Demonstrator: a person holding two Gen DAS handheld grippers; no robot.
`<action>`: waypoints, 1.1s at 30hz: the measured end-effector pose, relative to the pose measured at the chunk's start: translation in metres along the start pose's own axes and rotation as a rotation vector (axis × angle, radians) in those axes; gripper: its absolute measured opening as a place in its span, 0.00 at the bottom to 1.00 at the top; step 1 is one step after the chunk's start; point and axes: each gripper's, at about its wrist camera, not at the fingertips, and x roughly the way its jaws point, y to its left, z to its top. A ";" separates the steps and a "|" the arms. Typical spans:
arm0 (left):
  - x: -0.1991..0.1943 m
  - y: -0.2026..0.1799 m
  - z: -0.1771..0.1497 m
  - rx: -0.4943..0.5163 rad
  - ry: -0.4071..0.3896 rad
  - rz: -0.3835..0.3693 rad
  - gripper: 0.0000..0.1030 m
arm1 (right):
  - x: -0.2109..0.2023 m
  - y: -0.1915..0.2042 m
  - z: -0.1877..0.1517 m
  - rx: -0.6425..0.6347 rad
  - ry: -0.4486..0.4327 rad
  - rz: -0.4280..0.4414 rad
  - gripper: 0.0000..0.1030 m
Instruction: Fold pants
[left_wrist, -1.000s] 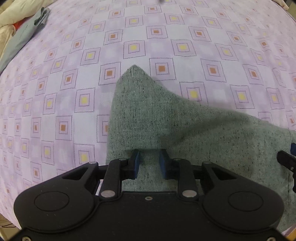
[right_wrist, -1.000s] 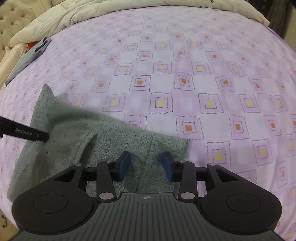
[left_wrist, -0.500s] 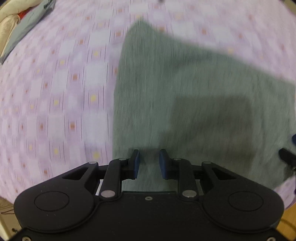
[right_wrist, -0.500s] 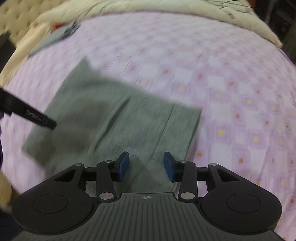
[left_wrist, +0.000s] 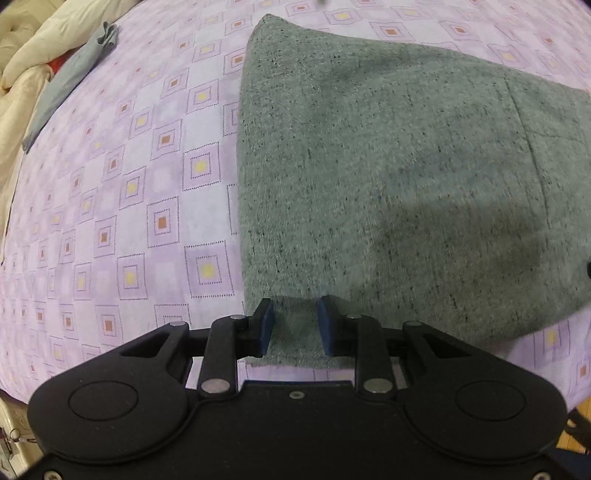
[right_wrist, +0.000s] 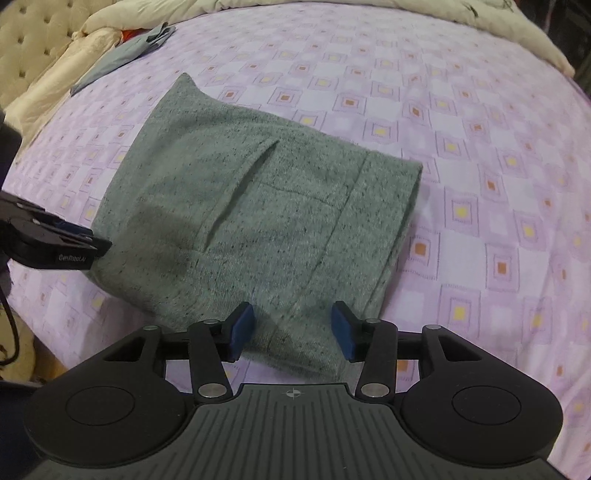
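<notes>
Now the folded grey-green pants (right_wrist: 258, 206) lie flat on the lilac checked bedsheet (right_wrist: 480, 155), their near edge reaching the right gripper (right_wrist: 291, 328), whose jaws are opening with cloth between them but not pinched. At nine o'clock, the left gripper (left_wrist: 295, 325) has its pads apart over the pants' corner, clamping nothing. A blue-grey garment (right_wrist: 122, 55) lies at eleven o'clock.

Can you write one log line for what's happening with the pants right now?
pants: folded, flat on bed | left gripper: fingers astride near edge | right gripper: opening, fabric between fingers
</notes>
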 end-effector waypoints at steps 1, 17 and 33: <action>-0.002 0.003 -0.002 0.001 0.002 -0.014 0.32 | -0.002 -0.003 0.000 0.010 0.005 0.011 0.45; 0.003 0.062 0.054 -0.142 -0.081 -0.137 0.34 | 0.011 -0.078 0.018 0.353 -0.097 0.143 0.65; 0.016 0.073 0.054 -0.206 -0.080 -0.218 0.37 | 0.040 -0.086 0.025 0.391 -0.032 0.244 0.88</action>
